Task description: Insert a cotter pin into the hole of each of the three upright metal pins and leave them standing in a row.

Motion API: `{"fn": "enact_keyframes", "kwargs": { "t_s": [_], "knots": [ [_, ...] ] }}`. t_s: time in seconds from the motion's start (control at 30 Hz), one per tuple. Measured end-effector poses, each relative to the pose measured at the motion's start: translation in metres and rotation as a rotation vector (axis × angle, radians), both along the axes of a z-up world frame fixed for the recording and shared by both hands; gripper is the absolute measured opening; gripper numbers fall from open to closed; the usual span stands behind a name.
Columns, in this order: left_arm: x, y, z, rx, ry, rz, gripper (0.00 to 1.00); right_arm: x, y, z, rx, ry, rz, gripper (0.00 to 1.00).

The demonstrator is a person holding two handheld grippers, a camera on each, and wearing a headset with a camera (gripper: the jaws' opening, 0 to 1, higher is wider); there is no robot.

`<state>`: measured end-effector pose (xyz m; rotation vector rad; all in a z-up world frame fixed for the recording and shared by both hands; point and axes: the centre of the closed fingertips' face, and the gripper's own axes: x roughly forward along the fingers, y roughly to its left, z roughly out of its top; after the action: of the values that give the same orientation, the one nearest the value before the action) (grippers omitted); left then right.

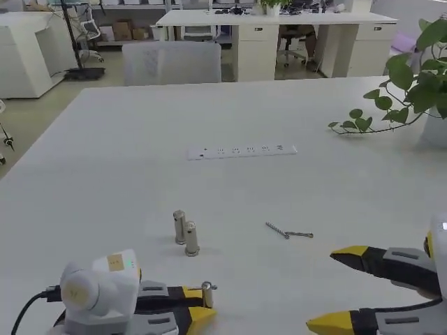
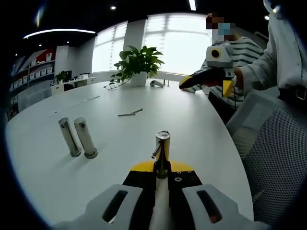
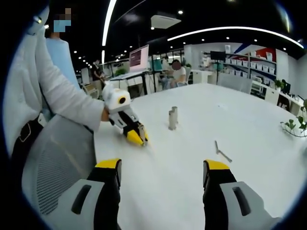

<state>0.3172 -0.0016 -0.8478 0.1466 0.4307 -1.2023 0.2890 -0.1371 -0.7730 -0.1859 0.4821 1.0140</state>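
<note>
Power strip (image 1: 242, 150) lies clear; left gripper (image 1: 208, 308) clamps apparently cottered pin (image 1: 207, 293), right gripper (image 1: 320, 289) jaws apart.

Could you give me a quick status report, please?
Left gripper shut on upright pin, cotter pin through it; right gripper open, empty. Two pins standing together, loose cotter pins lying nearby. Nothing in the way.

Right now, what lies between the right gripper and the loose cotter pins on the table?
Nothing: in the head view, bare table separates the right gripper from the cotter pins. The right gripper view agrees.
</note>
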Motion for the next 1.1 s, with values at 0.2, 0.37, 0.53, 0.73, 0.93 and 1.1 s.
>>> {"fn": "enact_keyframes", "kwargs": {
  "t_s": [0.2,0.37,0.53,0.73,0.93,1.1],
  "knots": [
    [0.006,0.017,0.001,0.010,-0.007,0.023,0.06,0.001,0.000,0.000,-0.004,0.001,-0.002,0.71],
    [0.011,0.028,-0.002,0.032,-0.009,0.029,0.06,0.001,-0.001,0.000,-0.007,0.004,-0.003,0.71],
    [0.020,0.041,-0.003,0.041,-0.014,0.040,0.06,0.001,-0.003,-0.001,-0.015,0.009,-0.006,0.70],
    [0.028,0.056,-0.007,0.054,-0.014,0.042,0.06,0.001,-0.006,-0.003,-0.016,0.018,-0.017,0.70],
    [0.032,0.055,-0.005,0.032,-0.012,0.044,0.06,0.001,-0.005,-0.006,-0.029,0.027,-0.012,0.70],
    [0.033,0.050,-0.004,0.007,-0.002,0.029,0.06,0.002,-0.005,-0.006,-0.034,0.027,-0.009,0.70]
  ]
}}
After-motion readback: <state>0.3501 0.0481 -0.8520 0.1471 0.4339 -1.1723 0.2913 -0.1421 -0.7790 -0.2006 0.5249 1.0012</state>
